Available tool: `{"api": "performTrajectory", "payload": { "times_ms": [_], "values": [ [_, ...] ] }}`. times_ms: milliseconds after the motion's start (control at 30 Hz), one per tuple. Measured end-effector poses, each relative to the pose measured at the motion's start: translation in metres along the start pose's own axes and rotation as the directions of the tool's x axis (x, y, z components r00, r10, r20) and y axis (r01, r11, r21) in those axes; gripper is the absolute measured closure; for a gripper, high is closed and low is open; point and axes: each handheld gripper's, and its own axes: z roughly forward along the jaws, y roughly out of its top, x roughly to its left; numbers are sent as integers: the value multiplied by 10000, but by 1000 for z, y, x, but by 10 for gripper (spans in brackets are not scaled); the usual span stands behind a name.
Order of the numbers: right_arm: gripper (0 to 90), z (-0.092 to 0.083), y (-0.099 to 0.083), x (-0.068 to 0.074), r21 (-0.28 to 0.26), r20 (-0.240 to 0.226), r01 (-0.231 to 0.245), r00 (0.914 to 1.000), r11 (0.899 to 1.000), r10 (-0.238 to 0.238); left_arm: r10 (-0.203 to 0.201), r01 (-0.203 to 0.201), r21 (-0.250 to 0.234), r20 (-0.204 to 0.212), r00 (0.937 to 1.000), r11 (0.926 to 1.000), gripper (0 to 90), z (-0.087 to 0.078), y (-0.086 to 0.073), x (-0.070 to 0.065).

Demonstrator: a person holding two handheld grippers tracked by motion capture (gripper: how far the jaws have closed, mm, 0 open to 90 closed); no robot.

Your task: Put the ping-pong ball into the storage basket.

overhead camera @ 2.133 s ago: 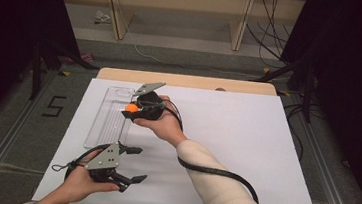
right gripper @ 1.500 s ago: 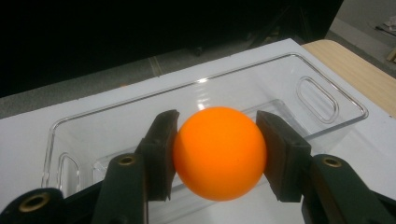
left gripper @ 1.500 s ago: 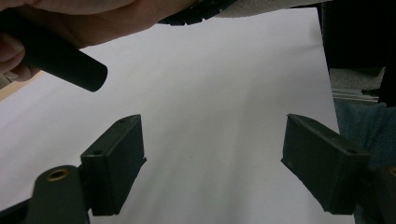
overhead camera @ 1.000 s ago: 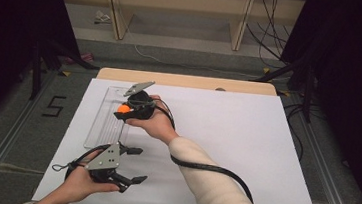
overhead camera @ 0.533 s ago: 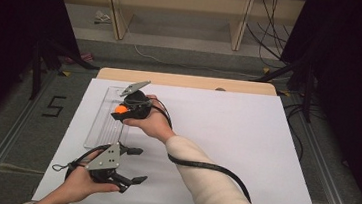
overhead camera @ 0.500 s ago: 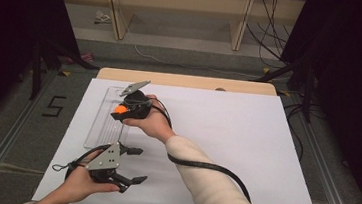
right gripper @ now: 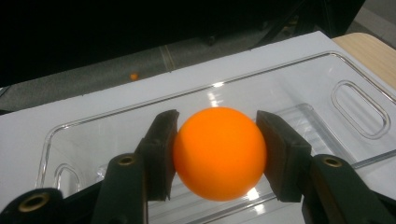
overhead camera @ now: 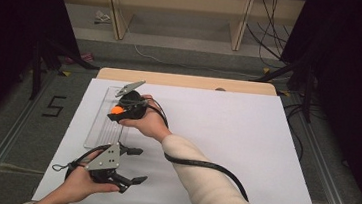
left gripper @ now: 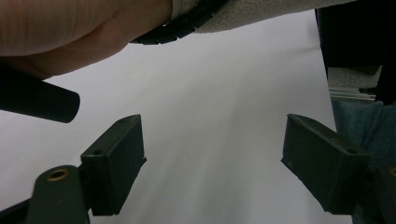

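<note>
Right gripper (right gripper: 215,154) clamped on orange ball (right gripper: 219,153), jaws pressing both its sides, held over clear plastic tray (right gripper: 299,88) at far left of the white table (overhead camera: 245,148). Left gripper (left gripper: 212,163) near left, jaws wide apart, nothing between them, resting low over bare table surface, well apart from tray.

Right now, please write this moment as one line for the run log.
right gripper: shut on round orange ball | ball: above clear plastic tray | left gripper: jaws open, nothing held, over white table sheet
</note>
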Motion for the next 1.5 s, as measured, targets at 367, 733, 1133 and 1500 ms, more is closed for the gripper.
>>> {"api": "performTrajectory", "payload": {
  "times_ms": [367, 733, 1133, 1500],
  "values": [
    [509, 6, 2, 1, 148, -48, 49, 10000, 9999, -49, 26, -26, 3, 18, 10000, 10000, 203, 0, 0, 0],
    [508, 11, 2, 2, 315, -94, 77, 9999, 9995, -74, 32, -32, 24, 26, 10000, 10000, 203, 0, 0, 0],
    [508, 17, -1, 2, 542, -104, 140, 9999, 9984, -135, 71, -71, 34, 22, 10000, 10000, 203, 0, 0, 0],
    [502, 22, -3, 3, 743, -149, 205, 9997, 9970, -194, 94, -94, 37, 34, 10000, 9999, 203, 0, 0, 0]
  ]
}}
